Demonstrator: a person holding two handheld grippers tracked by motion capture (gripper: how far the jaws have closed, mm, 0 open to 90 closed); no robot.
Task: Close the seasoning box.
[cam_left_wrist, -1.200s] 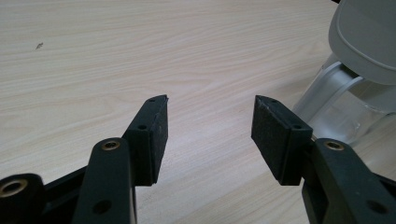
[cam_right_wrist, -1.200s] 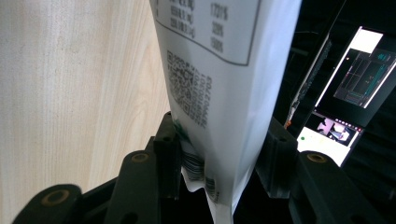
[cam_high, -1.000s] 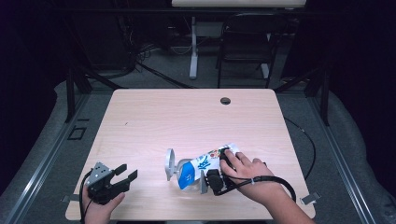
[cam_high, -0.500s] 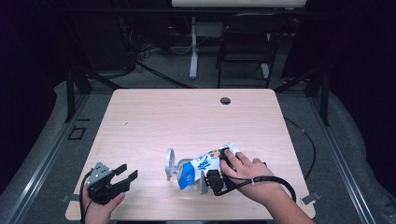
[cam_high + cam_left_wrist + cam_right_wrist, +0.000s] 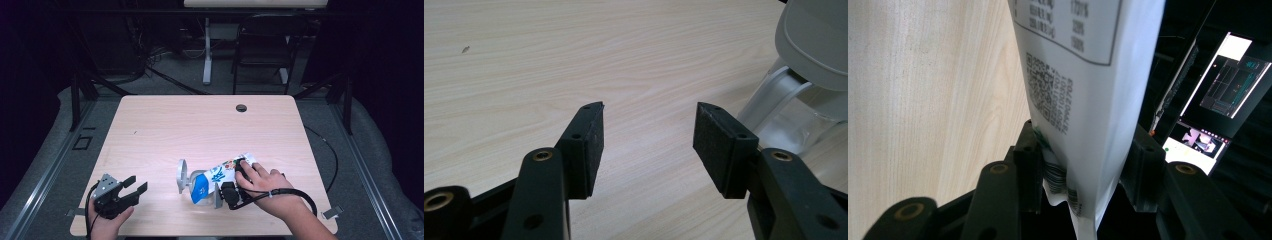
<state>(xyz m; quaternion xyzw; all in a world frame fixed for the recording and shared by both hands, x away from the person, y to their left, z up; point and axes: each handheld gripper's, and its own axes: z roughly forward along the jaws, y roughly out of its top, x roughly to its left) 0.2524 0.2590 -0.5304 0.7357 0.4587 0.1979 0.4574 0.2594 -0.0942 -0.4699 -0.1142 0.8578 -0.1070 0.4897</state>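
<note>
Keep your right gripper [image 5: 226,192], clamped on the carton [image 5: 220,176], steady and tilted toward the clear pitcher [image 5: 186,176] near the desk's [image 5: 200,130] front edge; left gripper [image 5: 136,186] stays open.

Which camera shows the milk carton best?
The high view: the whole white-and-blue printed carton lies tilted by the clear jug. The right gripper view shows just its white printed side, squeezed between the fingers.
</note>
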